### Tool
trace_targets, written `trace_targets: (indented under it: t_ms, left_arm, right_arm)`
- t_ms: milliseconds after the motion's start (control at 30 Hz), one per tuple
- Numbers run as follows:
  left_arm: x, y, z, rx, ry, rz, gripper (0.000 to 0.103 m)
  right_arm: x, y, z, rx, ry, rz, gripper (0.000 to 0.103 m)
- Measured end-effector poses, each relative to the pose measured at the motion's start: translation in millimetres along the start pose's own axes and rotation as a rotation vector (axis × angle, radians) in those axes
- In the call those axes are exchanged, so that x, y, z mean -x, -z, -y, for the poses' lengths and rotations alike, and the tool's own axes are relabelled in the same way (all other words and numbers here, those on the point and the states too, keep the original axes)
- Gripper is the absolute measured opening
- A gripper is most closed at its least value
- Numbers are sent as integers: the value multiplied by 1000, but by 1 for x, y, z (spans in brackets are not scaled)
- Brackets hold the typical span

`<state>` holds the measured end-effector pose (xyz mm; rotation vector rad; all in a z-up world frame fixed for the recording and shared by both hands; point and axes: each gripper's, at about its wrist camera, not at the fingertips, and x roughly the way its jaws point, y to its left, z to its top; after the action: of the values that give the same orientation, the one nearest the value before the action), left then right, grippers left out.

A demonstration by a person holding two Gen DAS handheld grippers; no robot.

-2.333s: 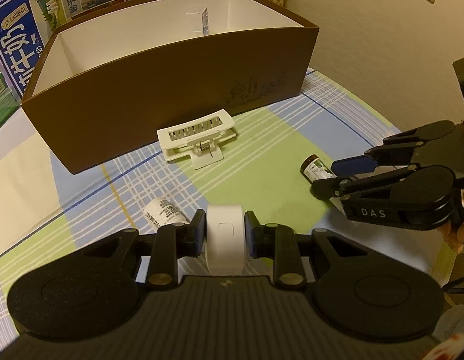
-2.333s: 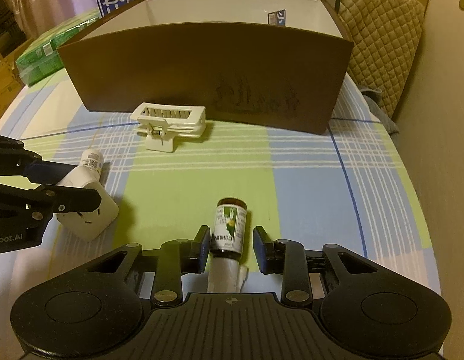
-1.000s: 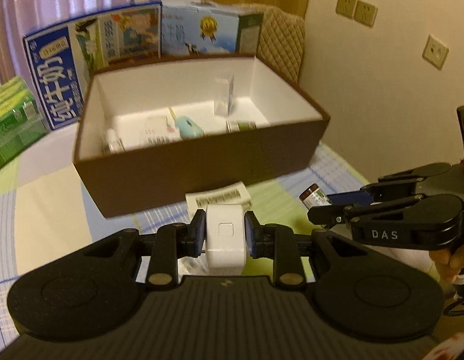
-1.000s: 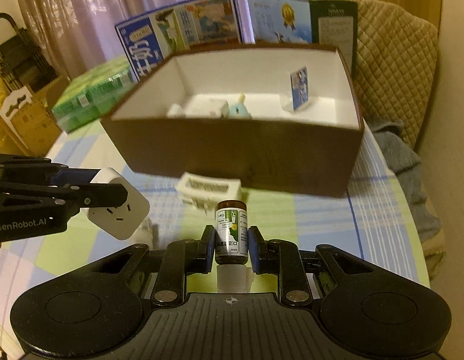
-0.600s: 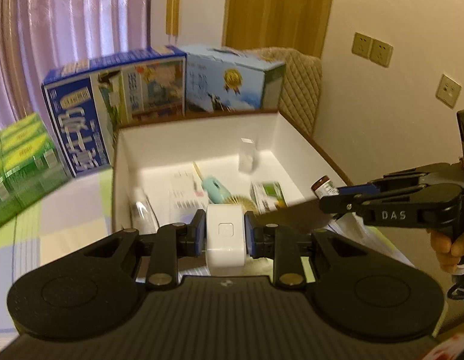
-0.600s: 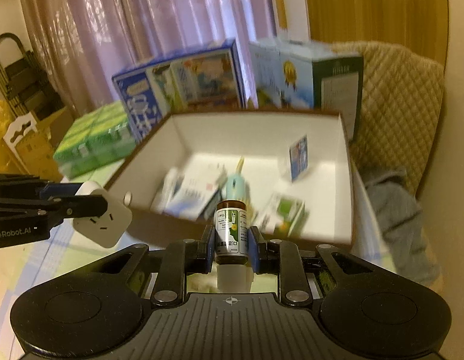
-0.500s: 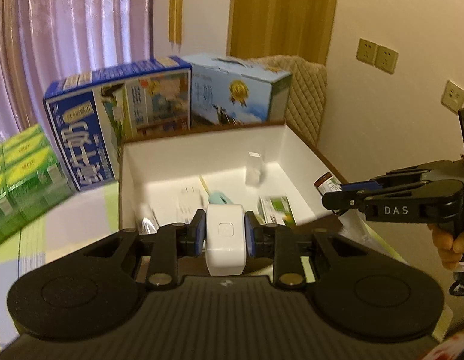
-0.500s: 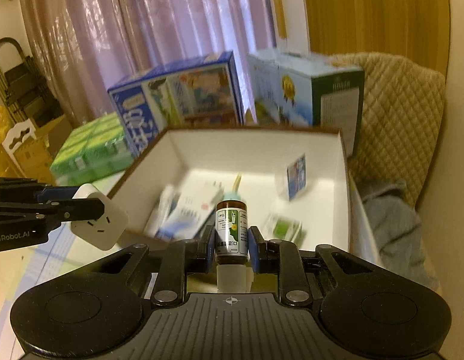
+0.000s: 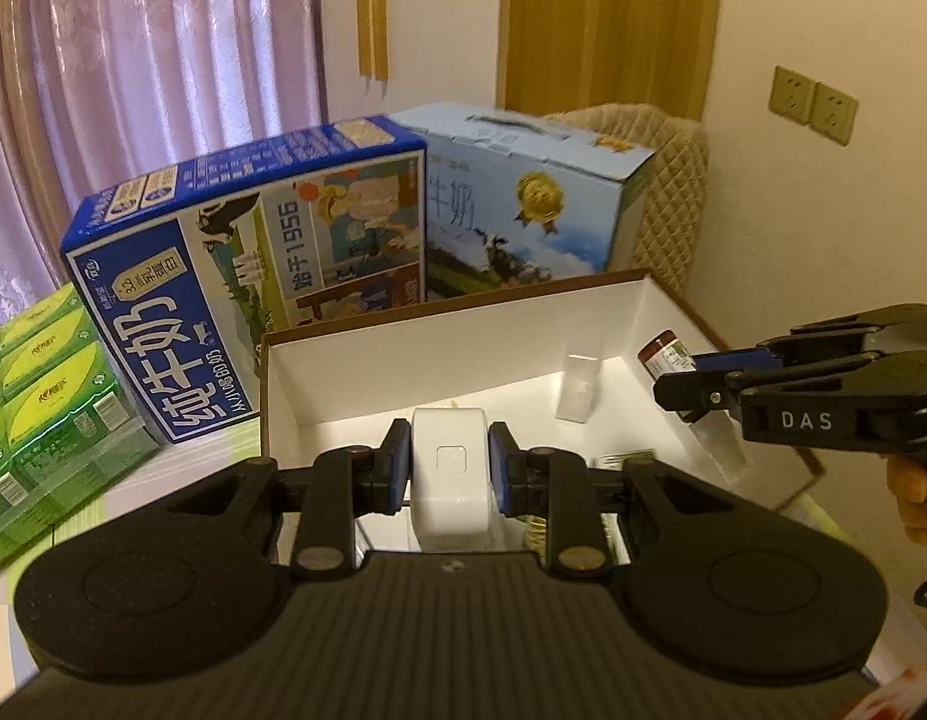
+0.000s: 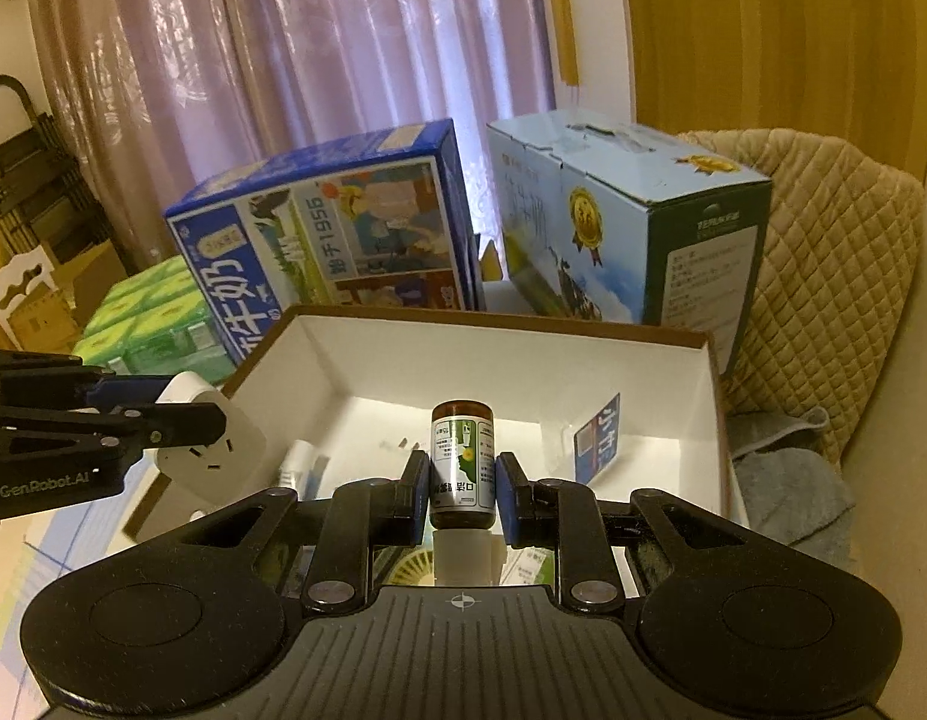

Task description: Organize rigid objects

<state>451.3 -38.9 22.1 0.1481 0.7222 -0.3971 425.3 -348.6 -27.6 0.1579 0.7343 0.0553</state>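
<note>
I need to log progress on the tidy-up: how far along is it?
Done: several small items already lie in the brown box. In hand: the left gripper clamps a white plug adapter and the right gripper a brown bottle, both over the box. Left: releasing both inside.

A lived-in home room: sheer mauve curtains point(image 10: 319, 60) fill the upper left of the frame, a quilted beige chair point(image 10: 823, 276) stands at right, wall sockets point(image 9: 814, 103) dot the cream wall, and retail milk cartons point(image 9: 253, 264) crowd the table's far edge.
</note>
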Motion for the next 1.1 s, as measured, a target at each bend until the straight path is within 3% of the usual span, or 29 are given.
trace_targets:
  t_ms: [533,867,967,1100]
  left_arm:
    - [-87,-9,-24,26,-32,-115,23]
    - [-113,-10,-30,43,-45,-145,23]
    - [-112,-15,-30,51,-55,-132,34]
    - [-107,-20,-32,69,-46,-117,38]
  right_arm:
    - [-73,-11,25,-16,29,-90,20]
    - [-90,-11,30,-35,42,-112,20]
    - [-90,-13,30,-40,41,-108,20]
    - [-86,-17,29,-49,34,-86,20]
